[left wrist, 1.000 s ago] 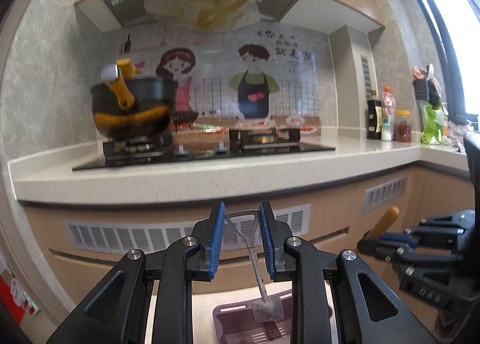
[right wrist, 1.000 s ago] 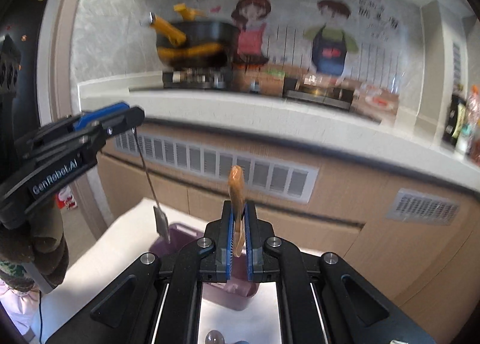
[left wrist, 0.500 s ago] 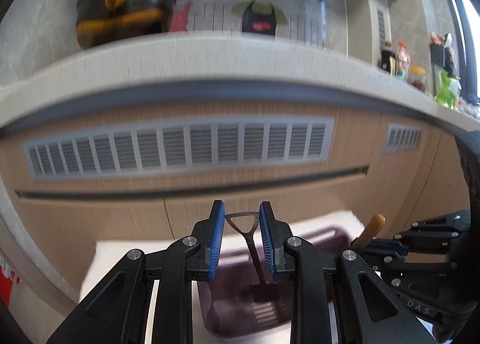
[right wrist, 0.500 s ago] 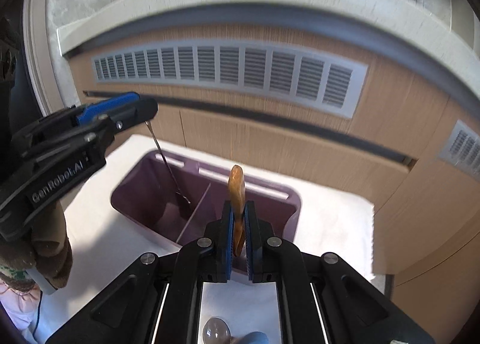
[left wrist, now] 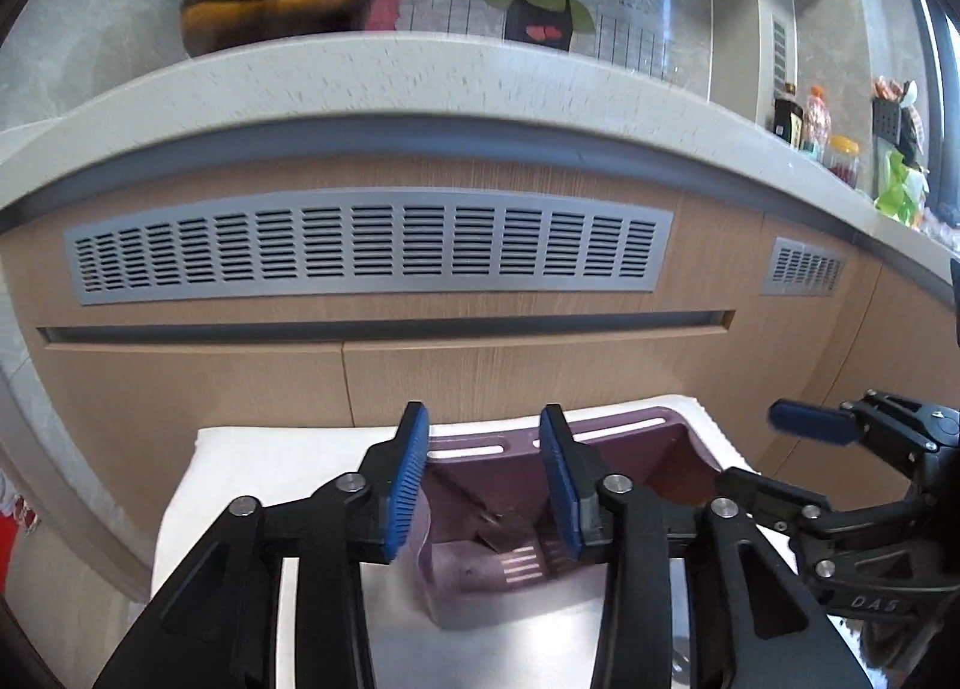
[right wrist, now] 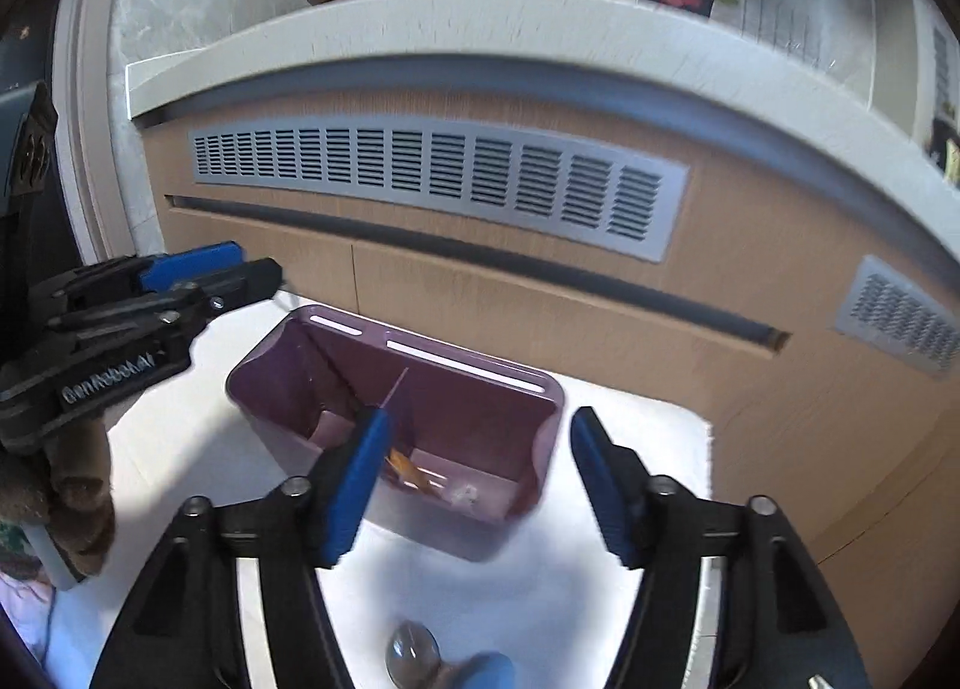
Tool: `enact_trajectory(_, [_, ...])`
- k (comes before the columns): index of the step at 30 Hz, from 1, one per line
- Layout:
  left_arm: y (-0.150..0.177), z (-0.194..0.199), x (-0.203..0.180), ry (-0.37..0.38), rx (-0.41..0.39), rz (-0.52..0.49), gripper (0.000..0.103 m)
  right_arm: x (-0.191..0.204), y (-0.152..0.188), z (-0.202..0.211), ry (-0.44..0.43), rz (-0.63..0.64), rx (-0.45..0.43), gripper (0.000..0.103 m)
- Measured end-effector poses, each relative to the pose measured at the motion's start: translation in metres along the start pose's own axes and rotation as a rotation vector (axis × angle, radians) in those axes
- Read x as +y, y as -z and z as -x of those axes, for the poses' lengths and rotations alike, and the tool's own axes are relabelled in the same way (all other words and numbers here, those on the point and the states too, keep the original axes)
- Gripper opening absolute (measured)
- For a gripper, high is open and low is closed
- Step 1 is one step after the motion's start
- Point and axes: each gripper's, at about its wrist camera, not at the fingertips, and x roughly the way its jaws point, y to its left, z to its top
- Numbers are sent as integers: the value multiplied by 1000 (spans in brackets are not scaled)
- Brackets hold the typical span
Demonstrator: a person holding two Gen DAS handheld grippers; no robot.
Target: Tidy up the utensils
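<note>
Two grippers hang over a purple bin (right wrist: 420,419) that sits on a white desk (right wrist: 540,599) in front of wooden cabinets. Both point forward and downward at the bin. The left gripper (left wrist: 486,479) is opening, its blue pads apart with nothing pressed between them; through the gap a small metal spatula (left wrist: 501,533) lies on the slotted floor of the bin's left compartment. The right gripper (right wrist: 474,473) is opening wider still, and between its fingers an orange-handled utensil (right wrist: 402,464) rests low in the right compartment, partly covered by the left finger and blurred, so its kind is hard to tell. The right wrist view shows the divider splitting the bin, the left gripper from the side (right wrist: 198,275) and a gloved hand (right wrist: 66,485) gripping its handle at the frame's edge; it also catches a spoon (right wrist: 414,653) lying on the desk near the bottom, its handle cut off. The left wrist view shows the right gripper (left wrist: 810,425) only from the side, and the bin's near wall is hidden by its own fingers.
</note>
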Motion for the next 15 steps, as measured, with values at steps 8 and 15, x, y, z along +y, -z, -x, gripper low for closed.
enact_trajectory(8, [24,59,-19,-6,7,-44,55,3,51,33,41,36,37,89])
enact_trajectory(15, [82,94,-31,25,125,-72,67,11,108,41,98,59,120,102])
